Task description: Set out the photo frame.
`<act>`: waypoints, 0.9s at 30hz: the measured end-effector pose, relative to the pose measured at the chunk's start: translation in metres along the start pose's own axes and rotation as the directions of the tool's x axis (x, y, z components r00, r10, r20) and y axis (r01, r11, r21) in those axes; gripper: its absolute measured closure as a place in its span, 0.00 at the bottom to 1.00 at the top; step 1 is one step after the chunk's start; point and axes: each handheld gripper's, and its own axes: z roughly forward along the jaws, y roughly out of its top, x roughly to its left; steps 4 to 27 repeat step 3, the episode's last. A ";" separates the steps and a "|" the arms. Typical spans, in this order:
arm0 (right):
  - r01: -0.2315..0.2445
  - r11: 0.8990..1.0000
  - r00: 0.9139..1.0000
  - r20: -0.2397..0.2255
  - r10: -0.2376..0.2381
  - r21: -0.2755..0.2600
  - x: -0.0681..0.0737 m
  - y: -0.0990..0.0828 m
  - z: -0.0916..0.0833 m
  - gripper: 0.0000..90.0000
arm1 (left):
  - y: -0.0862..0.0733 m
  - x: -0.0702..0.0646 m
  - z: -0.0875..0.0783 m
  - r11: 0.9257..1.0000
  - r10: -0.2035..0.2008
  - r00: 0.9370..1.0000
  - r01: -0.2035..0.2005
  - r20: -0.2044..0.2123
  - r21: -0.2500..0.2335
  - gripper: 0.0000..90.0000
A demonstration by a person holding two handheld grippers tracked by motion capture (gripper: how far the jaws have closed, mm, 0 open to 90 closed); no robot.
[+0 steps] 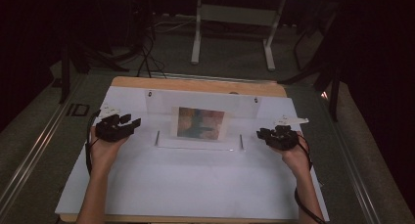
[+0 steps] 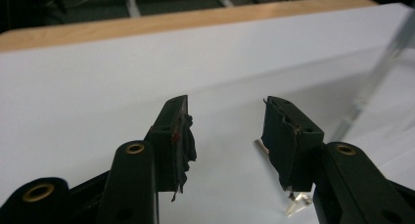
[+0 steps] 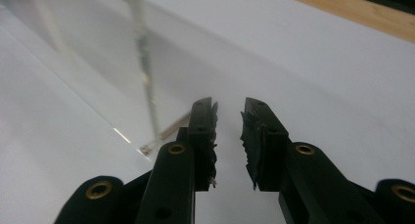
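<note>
Wood-edged worktop (image 1: pixel 195 85) under a smooth matte white sheet (image 1: pixel 195 185). At mid-sheet stands a clear acrylic stand (image 1: pixel 203 109), flat glossy panel upright with a clear base and thin side edges. A rectangular picture (image 1: pixel 201 123) with blurred red, green and tan patches sits against the panel's front, centred.

Left hand-held gripper (image 1: pixel 128 122), black hard plastic with brass rivets, is held over the sheet left of the stand. Its jaws stand wide apart on nothing, the pads (image 2: pixel 187 141) ragged and torn.

Right hand-held gripper (image 1: pixel 263 134), same build, is right of the stand. Its jaws sit a narrow gap apart and empty, with frayed pads (image 3: pixel 250 136). The stand's edge shows beside its left jaw.
</note>
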 end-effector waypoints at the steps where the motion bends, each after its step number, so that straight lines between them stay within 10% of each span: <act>1: -0.004 1.000 1.000 0.007 0.004 0.006 -0.002 -0.002 0.001 0.82 | -0.001 0.001 0.002 1.000 -0.001 1.000 0.001 -0.015 0.014 0.58; 27: -0.019 1.000 1.000 0.023 0.018 0.016 -0.006 -0.005 0.003 0.82 | -0.005 0.003 0.007 0.999 0.000 0.999 0.002 -0.049 0.046 0.57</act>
